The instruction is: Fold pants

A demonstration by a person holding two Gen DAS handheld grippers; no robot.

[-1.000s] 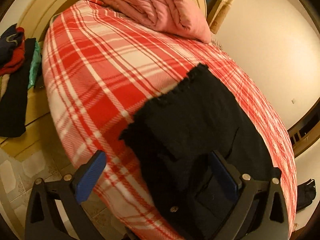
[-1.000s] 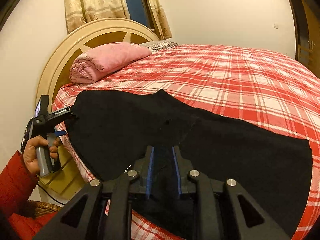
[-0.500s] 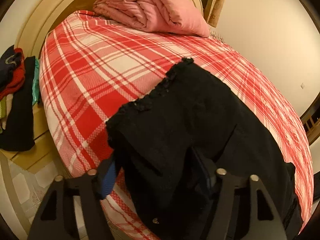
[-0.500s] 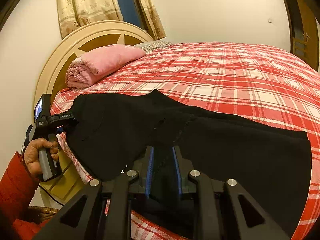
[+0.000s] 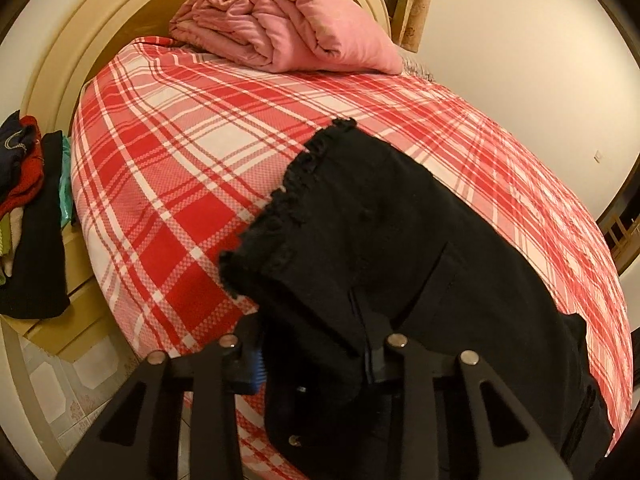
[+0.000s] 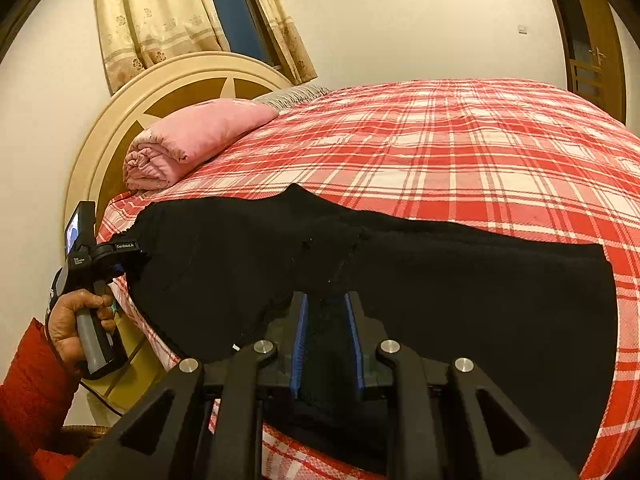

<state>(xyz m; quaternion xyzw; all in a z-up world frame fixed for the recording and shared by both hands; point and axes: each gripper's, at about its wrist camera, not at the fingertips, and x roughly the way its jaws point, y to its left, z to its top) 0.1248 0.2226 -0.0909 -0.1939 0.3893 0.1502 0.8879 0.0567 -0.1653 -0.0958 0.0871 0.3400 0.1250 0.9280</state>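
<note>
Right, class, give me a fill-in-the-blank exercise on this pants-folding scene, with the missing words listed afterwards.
1. The black pants lie on a bedspread checked in white and ____.
2. The folded quilt by the headboard is coloured ____.
3. The right gripper is shut on the ____.
4. The left gripper, its jaws closing with black cloth between them, is held by a person whose sleeve is ____.

Missing words: red; pink; pants; red
</note>
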